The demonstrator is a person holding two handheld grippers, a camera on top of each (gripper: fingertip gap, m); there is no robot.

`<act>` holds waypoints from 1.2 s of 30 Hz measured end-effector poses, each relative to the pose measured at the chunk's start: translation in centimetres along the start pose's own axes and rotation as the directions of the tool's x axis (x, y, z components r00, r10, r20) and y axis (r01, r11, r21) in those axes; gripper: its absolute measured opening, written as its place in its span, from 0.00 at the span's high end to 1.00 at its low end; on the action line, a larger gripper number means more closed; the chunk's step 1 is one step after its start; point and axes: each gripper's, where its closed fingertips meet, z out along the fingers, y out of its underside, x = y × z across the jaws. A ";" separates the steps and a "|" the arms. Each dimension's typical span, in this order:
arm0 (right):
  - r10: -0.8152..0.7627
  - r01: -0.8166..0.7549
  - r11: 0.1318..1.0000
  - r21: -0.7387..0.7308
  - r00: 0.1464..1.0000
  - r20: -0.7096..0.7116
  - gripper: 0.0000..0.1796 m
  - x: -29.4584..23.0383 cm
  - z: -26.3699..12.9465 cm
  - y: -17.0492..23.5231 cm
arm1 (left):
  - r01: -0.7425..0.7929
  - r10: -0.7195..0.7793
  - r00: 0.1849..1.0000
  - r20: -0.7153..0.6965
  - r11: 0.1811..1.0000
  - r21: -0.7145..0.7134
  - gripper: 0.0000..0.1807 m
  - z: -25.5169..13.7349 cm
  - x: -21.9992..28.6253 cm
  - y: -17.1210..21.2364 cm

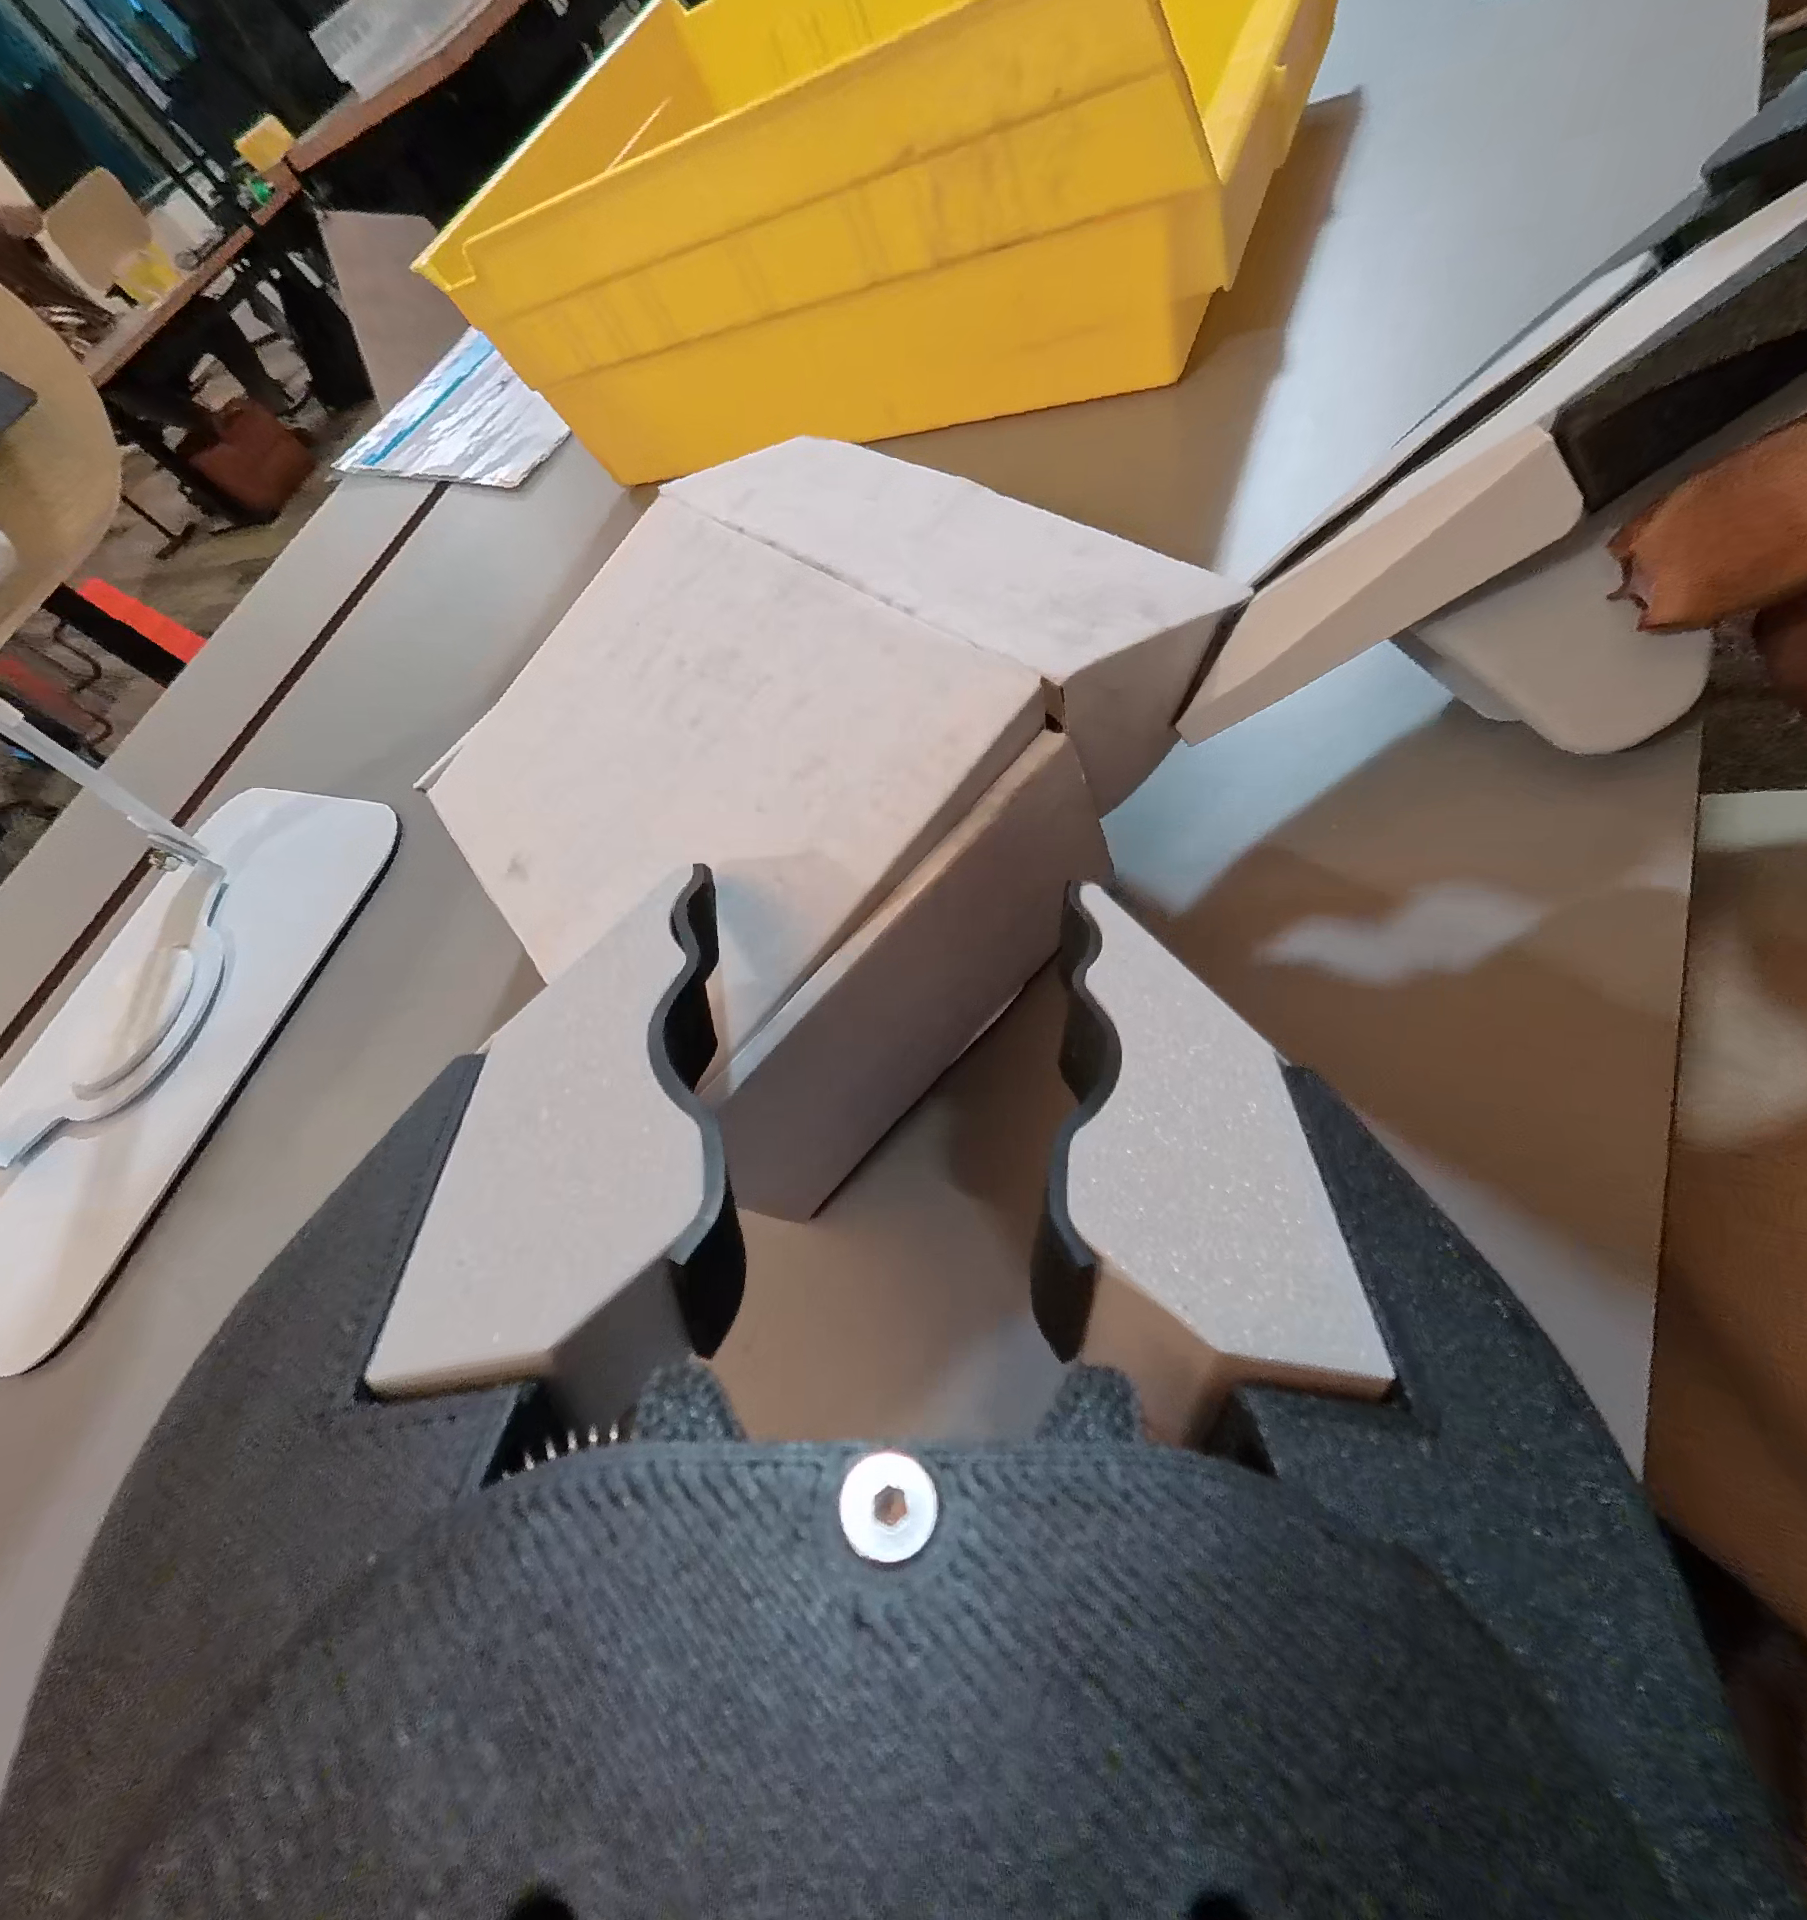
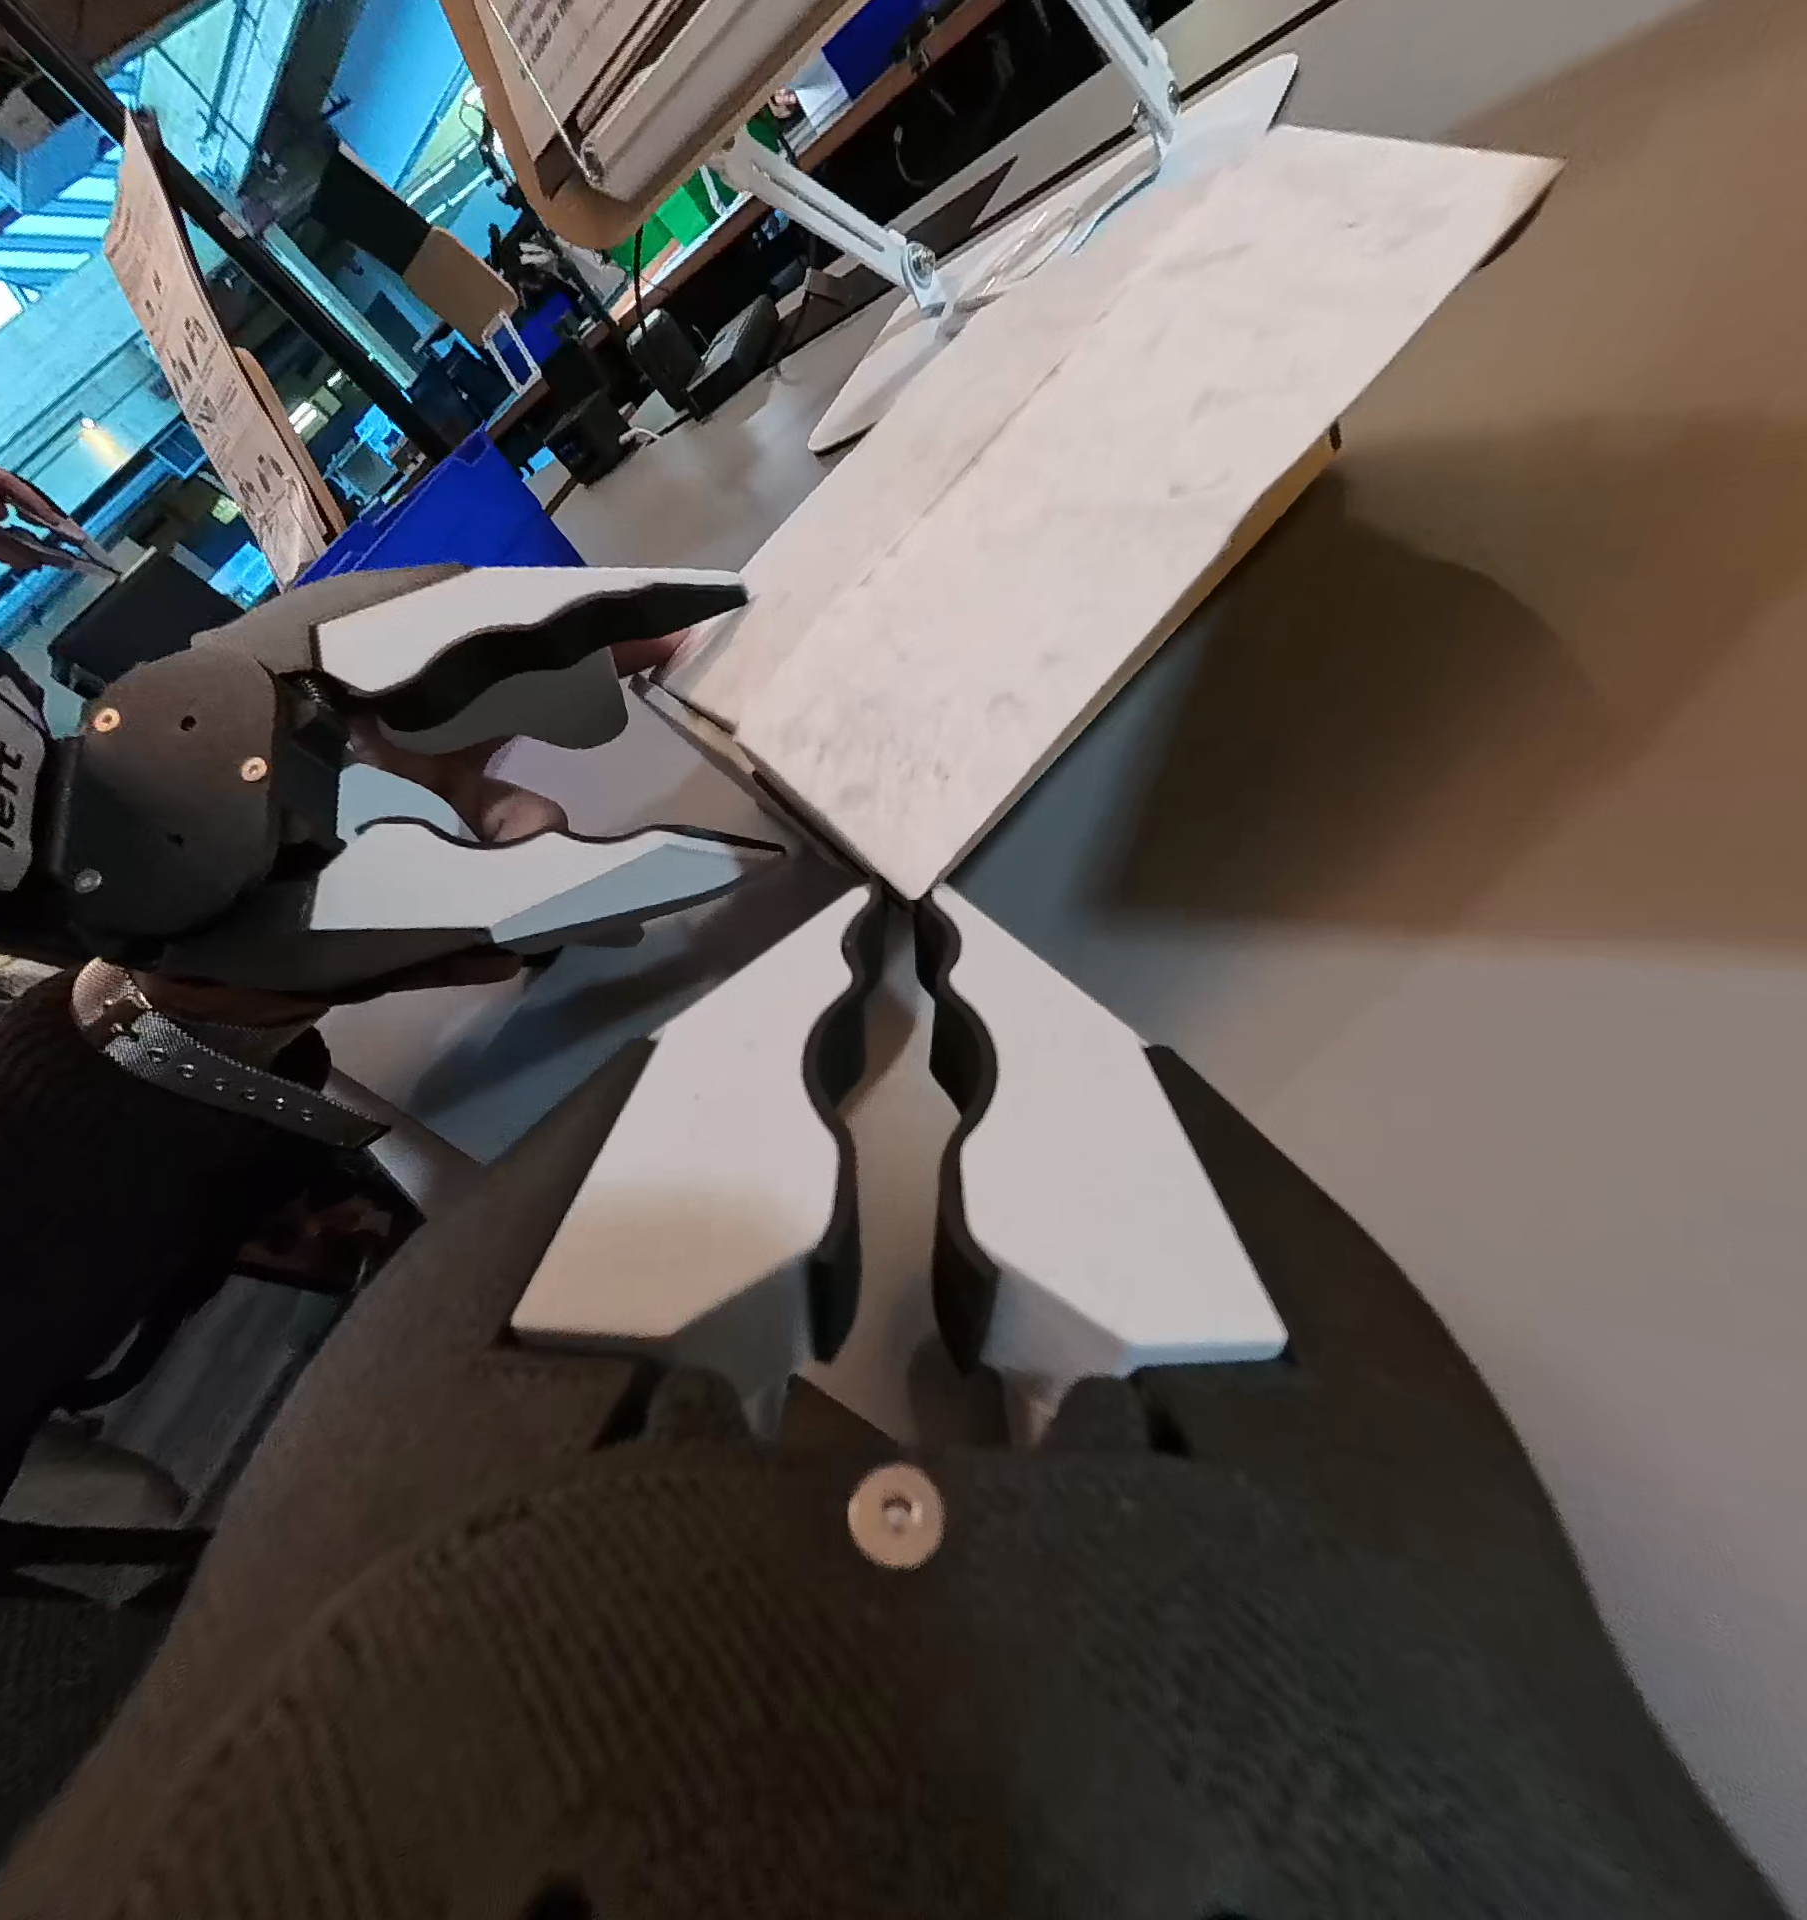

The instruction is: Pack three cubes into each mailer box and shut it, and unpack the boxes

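On the grey table (image 1: 1398, 987) before our yellow bin (image 1: 878, 260) sits the white mailer box (image 1: 774, 675); our left gripper (image 1: 888, 997) gapes around its near flap, our right gripper (image 2: 897, 914) pinches its corner

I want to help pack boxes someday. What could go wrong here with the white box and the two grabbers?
The right gripper pinches only a corner of the mailer box, so the cardboard might slip out or crease. The left gripper is open around the box's near end, not holding it, so the box could slide on the smooth table. It might also bump the yellow bin close behind.
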 end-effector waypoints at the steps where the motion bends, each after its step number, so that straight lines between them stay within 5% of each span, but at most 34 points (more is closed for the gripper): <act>1: -0.006 0.006 1.000 -0.005 1.000 0.000 0.98 0.0 0.0 0.1 | -0.003 0.003 1.000 0.003 1.000 -0.001 0.65 0.0 0.0 0.0; 27: -0.104 0.105 0.994 0.027 0.994 -0.030 0.97 -0.8 0.2 0.1 | 0.001 0.000 0.999 0.039 1.000 -0.012 0.64 -0.1 -0.6 0.4; 36: -0.337 0.336 0.941 -0.036 0.941 -0.032 0.82 -2.2 -2.8 1.0 | -0.020 0.020 0.998 0.052 1.000 -0.008 0.63 -0.3 -0.6 0.4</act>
